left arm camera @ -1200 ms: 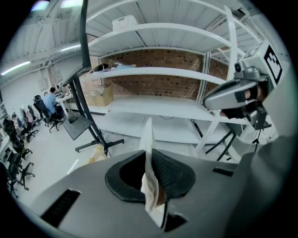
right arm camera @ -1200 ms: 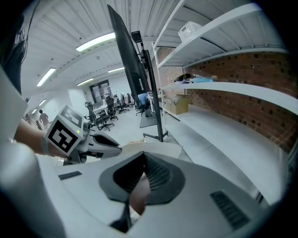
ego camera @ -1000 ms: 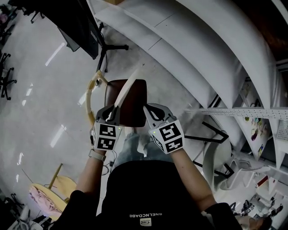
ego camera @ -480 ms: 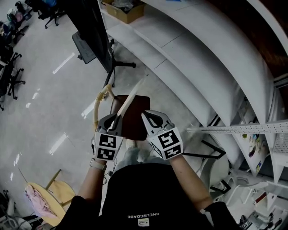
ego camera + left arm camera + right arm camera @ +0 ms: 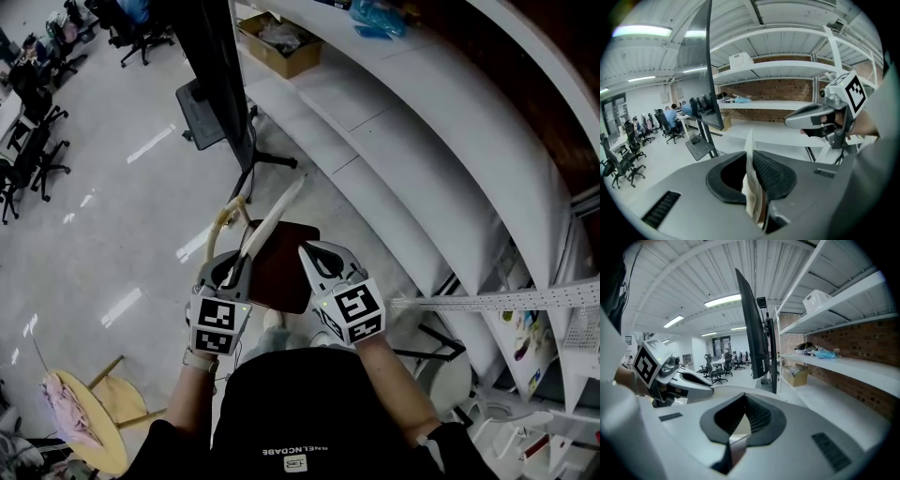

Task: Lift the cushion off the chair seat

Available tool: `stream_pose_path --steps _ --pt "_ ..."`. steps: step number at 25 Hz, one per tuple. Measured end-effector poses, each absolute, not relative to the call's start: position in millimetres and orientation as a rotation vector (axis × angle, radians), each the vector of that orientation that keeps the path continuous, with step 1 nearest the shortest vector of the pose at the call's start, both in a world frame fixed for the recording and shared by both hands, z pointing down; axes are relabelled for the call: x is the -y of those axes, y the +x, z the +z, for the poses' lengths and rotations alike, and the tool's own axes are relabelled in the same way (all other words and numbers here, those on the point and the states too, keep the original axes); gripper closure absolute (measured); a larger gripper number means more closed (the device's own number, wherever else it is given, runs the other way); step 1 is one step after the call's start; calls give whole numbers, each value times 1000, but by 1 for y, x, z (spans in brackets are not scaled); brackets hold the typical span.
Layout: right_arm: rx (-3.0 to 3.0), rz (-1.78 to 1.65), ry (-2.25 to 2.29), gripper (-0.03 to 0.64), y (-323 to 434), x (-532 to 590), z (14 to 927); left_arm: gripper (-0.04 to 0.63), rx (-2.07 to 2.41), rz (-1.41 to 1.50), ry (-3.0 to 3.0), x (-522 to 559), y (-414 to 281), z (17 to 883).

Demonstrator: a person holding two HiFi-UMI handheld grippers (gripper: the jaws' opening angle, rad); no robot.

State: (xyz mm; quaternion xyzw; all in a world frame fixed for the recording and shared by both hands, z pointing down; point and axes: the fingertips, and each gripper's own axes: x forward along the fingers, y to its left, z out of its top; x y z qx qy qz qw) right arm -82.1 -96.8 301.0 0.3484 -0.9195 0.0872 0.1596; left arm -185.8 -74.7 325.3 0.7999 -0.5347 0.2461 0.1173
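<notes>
Since the earlier frames both grippers and the cushion have climbed, and the chair beneath looks smaller. One run of white shelving lines the right side, so the lift is best kept away from it. One chair shows only its curved wooden arm below the load. One cushion, dark brown, hangs tilted in the air between the two grippers. The left gripper pinches its pale edge, and the right gripper is clamped on the opposite edge. I judge both hands should rise together at an even pace, holding their squeeze so the thin edge cannot slip.
</notes>
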Motion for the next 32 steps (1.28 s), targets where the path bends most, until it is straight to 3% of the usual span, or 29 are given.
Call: stream_pose_path --steps 32 --pt "2717 96 868 609 -95 92 268 551 1782 656 2267 58 -204 282"
